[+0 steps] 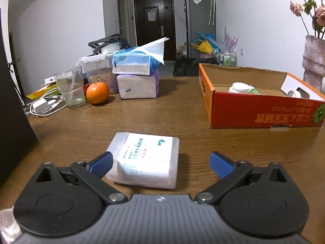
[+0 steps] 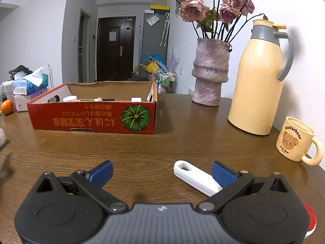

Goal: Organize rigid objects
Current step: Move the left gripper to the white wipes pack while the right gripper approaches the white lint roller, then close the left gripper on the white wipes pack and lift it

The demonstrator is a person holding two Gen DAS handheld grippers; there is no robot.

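Observation:
A white tissue pack (image 1: 145,158) lies flat on the wooden table between the blue pads of my left gripper (image 1: 161,163), which stands open around it; the left pad is close to the pack's side. An open red cardboard box (image 1: 262,111) sits at the right, holding a white jar (image 1: 239,87) and other small items. In the right wrist view the same box (image 2: 93,118) is ahead at the left. A white flat tool with a hole (image 2: 196,178) lies on the table by the right pad of my right gripper (image 2: 161,172), which is open and holds nothing.
Two stacked tissue packs (image 1: 138,77), an orange (image 1: 97,93), a glass (image 1: 71,87), a food container and charger cables crowd the far left. A pink vase with roses (image 2: 210,73), a cream thermos (image 2: 258,81) and a bear mug (image 2: 296,142) stand at the right.

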